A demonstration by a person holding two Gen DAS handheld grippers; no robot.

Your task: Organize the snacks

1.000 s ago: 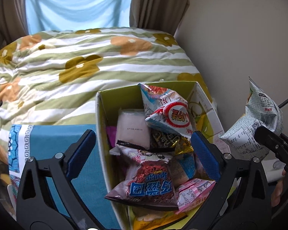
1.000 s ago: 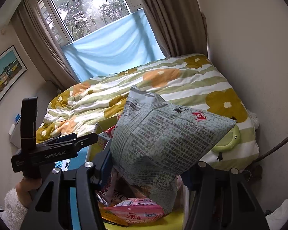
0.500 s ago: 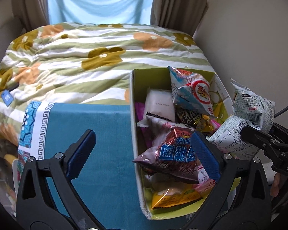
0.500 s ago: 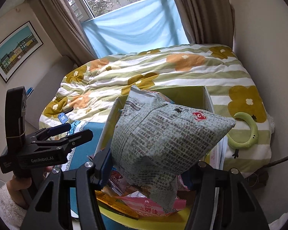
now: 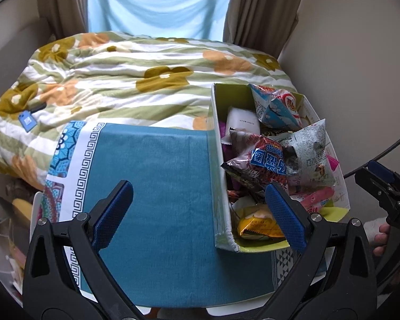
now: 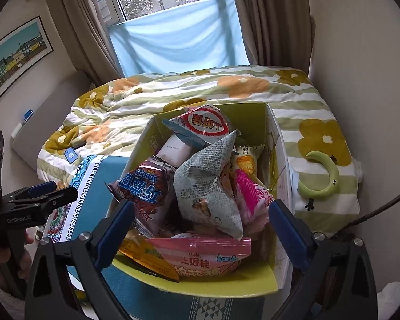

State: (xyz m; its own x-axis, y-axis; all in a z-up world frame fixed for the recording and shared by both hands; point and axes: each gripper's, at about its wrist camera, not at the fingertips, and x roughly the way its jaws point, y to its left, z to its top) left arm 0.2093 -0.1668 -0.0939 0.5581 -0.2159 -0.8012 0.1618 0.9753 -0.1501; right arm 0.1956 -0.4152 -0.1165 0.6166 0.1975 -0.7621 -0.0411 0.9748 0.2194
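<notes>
beside box [image 6: 278, 144] — bed [image 6: 152, 98], teal cloth [image 5: 157, 170]

"oishi" on pink snack bag [image 6: 200, 258]

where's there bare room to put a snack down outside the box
The teal cloth is bare from its patterned white border across to the left wall of the box, right ahead of the open left gripper. The box is crowded: the grey-green bag sits atop heaped packets below the open right gripper.
</notes>
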